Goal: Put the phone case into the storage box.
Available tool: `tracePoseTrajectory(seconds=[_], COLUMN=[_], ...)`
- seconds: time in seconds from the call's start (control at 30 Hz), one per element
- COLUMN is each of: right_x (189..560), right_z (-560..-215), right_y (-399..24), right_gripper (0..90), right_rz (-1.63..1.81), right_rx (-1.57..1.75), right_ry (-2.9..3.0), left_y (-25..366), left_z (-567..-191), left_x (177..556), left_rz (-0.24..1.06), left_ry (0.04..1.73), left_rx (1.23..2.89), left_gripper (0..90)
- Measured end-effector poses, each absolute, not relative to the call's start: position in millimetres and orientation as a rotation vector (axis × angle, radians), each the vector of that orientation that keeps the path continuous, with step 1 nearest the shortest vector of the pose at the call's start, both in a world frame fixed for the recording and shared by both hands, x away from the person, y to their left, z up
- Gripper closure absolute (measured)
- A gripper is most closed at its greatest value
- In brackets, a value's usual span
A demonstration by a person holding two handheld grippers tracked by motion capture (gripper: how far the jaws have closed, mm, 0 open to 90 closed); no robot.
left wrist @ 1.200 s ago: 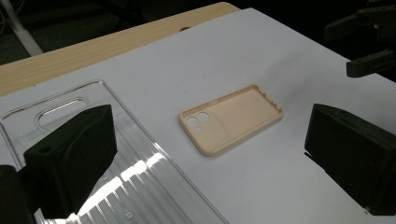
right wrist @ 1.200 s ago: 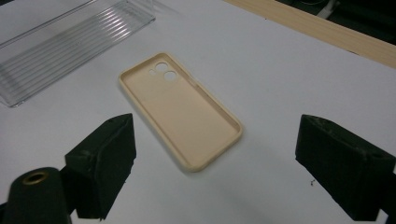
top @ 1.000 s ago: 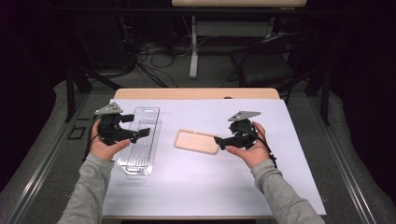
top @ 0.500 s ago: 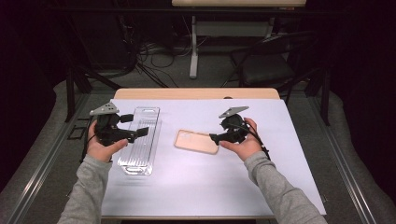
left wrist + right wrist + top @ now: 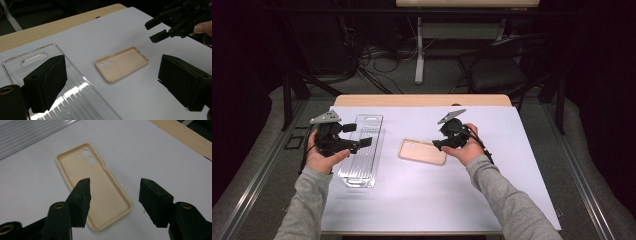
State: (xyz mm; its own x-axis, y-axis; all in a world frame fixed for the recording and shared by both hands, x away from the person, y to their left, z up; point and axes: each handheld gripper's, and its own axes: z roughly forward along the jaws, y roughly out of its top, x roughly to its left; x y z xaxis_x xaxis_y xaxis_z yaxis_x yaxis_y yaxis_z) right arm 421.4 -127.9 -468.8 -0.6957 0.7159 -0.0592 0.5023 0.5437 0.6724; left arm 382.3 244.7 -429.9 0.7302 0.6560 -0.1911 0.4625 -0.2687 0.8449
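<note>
White sheet covered the table (image 5: 512, 200); beige phone case (image 5: 422, 151) lay flat mid-table, inside up. Left gripper (image 5: 362, 143) open over clear tray (image 5: 360, 150). Right gripper (image 5: 113, 195), jaws closing w/ nothing gripped, hovered at case's right end. Probably light, flexible, thin-walled: pinch a side rim.

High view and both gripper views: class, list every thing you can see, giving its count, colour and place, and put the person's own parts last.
Phone case: one, beige, open side up, middle of the white sheet.
Clear plastic tray: one, transparent, left of the case.
White sheet: one, covering the table.
Table: one, light wood, far edge bare.
Chair: one, dark, on the floor beyond the table.
Left gripper: one, black, open, over the tray.
Right gripper: one, black, jaws just closing, astride the case's near end, not pressing.
Sleeves: two, grey.
</note>
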Motion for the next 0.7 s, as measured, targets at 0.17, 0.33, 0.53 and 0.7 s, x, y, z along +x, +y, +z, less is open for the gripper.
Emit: tracePoseTrajectory(seconds=[0.17, 0.33, 0.53, 0.7], right_x=[429, 437, 446, 452], right_z=[-470, -471, -473, -475], right_y=[-124, -123, -120, -116], right_gripper=[43.5, 46.9, 48.3, 49.6], right_rz=[0.852, 0.816, 0.763, 0.748], right_rx=[0.978, 0.952, 0.942, 0.944], right_ry=[2.483, 2.500, 2.518, 2.537], left_y=[245, 245, 245, 247], left_z=[-430, -430, -430, -429], left_x=[382, 382, 382, 382], left_rz=[0.234, 0.238, 0.240, 0.242], left_ry=[0.854, 0.847, 0.847, 0.846], left_rx=[1.921, 1.924, 1.922, 1.927], left_gripper=[10.1, 11.0, 12.0, 12.1])
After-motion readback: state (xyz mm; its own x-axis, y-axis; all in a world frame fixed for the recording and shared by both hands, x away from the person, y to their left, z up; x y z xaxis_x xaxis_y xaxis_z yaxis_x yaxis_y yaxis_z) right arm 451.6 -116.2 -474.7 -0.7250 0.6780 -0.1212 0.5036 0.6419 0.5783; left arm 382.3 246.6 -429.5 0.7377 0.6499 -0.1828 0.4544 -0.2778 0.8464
